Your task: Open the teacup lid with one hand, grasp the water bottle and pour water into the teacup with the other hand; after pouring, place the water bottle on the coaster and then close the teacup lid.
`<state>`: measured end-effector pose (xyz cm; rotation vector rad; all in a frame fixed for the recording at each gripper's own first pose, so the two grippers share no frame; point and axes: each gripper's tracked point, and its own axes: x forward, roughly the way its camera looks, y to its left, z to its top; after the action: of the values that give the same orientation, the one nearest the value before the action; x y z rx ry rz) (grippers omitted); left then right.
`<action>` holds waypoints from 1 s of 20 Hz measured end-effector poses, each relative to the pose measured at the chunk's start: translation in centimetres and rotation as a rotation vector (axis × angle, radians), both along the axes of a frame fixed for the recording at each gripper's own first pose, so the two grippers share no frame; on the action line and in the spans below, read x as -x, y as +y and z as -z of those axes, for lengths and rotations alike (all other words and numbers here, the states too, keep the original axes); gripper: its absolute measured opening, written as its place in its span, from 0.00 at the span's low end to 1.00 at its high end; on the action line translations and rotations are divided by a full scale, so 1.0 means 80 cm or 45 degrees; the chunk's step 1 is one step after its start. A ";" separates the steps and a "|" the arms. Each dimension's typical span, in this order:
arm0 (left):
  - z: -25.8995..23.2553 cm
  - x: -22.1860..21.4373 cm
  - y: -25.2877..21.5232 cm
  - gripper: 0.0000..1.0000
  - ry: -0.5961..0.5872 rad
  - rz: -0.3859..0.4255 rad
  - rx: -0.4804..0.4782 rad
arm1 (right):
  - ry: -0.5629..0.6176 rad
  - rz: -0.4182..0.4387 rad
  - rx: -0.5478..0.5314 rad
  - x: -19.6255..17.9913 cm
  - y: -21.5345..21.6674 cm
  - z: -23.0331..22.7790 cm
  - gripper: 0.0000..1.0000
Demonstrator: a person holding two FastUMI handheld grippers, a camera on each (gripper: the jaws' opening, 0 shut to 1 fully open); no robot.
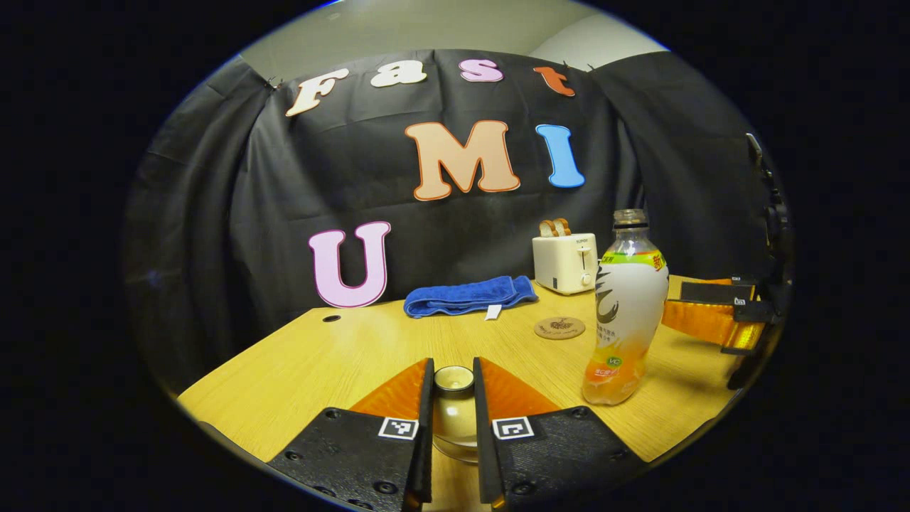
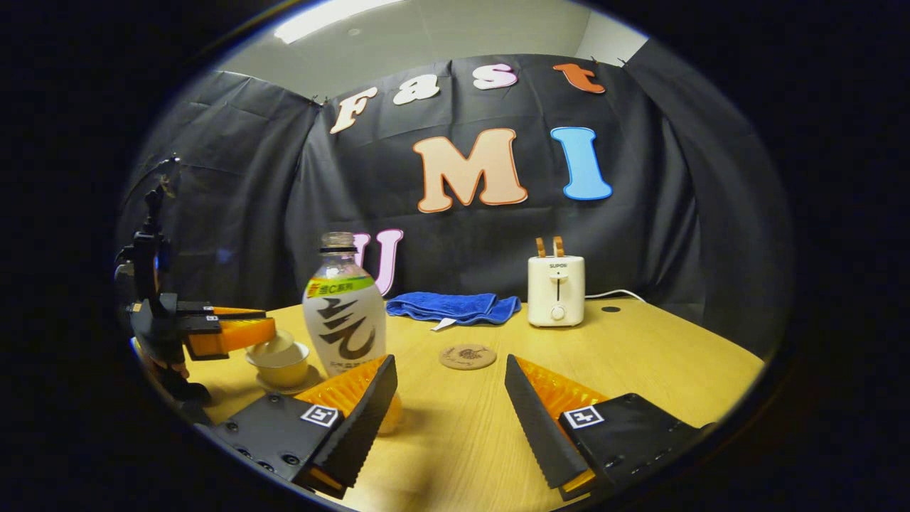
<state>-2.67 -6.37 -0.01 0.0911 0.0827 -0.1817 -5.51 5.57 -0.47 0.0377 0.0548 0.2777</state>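
Observation:
My left gripper (image 1: 453,364) is shut on the knob of the teacup lid (image 1: 453,380). The glassy teacup (image 1: 455,430) shows below, between its fingers. In the right gripper view the lid (image 2: 274,346) still sits on the cup (image 2: 282,370), which stands on its saucer, with the left gripper (image 2: 266,328) over it. The uncapped water bottle (image 1: 625,313) stands upright to the right of the cup. My right gripper (image 2: 450,364) is open, low over the table, and the bottle (image 2: 345,313) stands just beyond its left finger, outside the jaws. The round coaster (image 2: 467,356) lies ahead of it.
A white toaster (image 2: 556,290) with toast in it stands at the back, a folded blue towel (image 2: 455,307) to its left. The coaster (image 1: 559,328) lies between the towel and the bottle. The right gripper (image 1: 686,307) is just behind the bottle.

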 end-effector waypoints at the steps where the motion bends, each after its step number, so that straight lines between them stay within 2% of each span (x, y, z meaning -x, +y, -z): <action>1: 0.001 0.001 0.001 0.23 0.001 -0.007 -0.001 | -0.002 -0.027 -0.010 0.005 0.007 -0.002 0.94; 3: -0.002 0.001 0.004 0.23 -0.004 -0.018 0.006 | -0.008 -0.078 -0.023 0.014 0.023 -0.004 0.98; 9: -0.005 0.008 0.018 0.23 -0.016 -0.044 0.015 | 0.022 -0.164 -0.030 0.020 0.057 0.000 0.95; 20: -0.013 0.017 0.039 0.23 -0.054 -0.064 0.019 | 0.161 -0.194 -0.042 -0.006 0.098 0.027 0.95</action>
<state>-4.00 -3.24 1.05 0.0780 0.0417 -0.1303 -5.05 13.40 -2.59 0.0837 0.1794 0.4287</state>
